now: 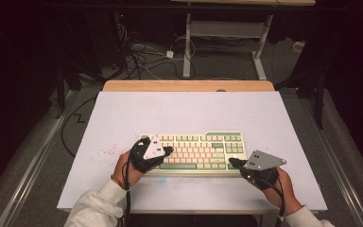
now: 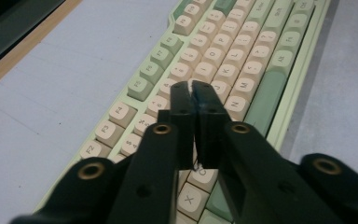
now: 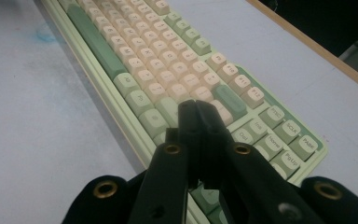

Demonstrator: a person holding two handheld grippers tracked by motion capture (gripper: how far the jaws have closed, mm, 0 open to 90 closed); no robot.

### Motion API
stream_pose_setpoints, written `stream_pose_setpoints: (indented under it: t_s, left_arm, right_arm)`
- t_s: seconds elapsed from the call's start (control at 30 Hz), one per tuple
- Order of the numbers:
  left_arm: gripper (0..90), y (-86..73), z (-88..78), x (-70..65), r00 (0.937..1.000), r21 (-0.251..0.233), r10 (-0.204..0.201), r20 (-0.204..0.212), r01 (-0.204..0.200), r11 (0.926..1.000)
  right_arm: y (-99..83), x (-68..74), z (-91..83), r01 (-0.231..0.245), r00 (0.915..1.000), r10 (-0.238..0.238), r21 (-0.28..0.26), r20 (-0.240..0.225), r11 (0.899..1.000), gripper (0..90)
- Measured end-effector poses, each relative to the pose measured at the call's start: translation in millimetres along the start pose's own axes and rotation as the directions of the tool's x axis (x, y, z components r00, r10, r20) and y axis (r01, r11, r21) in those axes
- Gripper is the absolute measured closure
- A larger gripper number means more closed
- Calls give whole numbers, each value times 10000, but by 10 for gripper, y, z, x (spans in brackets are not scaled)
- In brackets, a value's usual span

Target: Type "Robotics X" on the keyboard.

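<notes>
A cream and green keyboard [image 1: 196, 151] lies on the white table near its front edge. My left gripper [image 1: 170, 150] is shut and hovers over the keyboard's left half; in the left gripper view its tips [image 2: 192, 87] meet above the cream letter keys of the keyboard [image 2: 223, 46], nothing between them. My right gripper [image 1: 231, 162] is shut too, at the keyboard's right front corner. In the right gripper view its closed jaws [image 3: 193, 106] point over the green keys at the right end of the keyboard [image 3: 158, 70].
The white table top [image 1: 189, 111] has a wooden strip [image 1: 189, 85] along its far edge. A faint red smear [image 1: 108, 151] marks the surface left of the keyboard. Cables and a desk frame [image 1: 189, 42] sit on the floor beyond.
</notes>
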State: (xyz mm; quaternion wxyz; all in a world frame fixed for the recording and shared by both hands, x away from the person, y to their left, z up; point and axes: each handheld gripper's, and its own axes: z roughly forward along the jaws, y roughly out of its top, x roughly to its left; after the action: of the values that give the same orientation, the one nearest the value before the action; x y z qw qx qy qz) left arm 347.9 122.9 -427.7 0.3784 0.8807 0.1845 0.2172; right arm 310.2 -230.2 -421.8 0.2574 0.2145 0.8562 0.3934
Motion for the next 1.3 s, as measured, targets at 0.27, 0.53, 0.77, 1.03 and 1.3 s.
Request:
stream_pose_setpoints:
  t_s: [0.27,0.53,0.77,1.03,1.3]
  left_arm:
    - [748,-38,-55,-3,9996,-112,20,-286,-23,9999]
    - [593,-82,-109,-13,9988,-294,13,-488,-28,9996]
    - [348,-173,-157,-62,9967,-258,42,-808,-63,9996]
    - [252,-321,-246,-97,9934,-231,-180,-1135,154,9996]
    - [173,-475,-327,-114,9905,-227,-406,-1315,379,9990]
  right_arm:
    - [0,-10,-4,-60,10000,60,-71,-10,10000,857]
    - [2,-33,-26,-311,9995,314,-266,98,9992,801]
    - [11,-35,-30,-375,9993,377,-339,53,9987,799]
    - [34,-48,-11,-548,9983,556,-484,161,9973,558]
    - [93,-65,27,-782,9968,789,-650,86,9948,380]
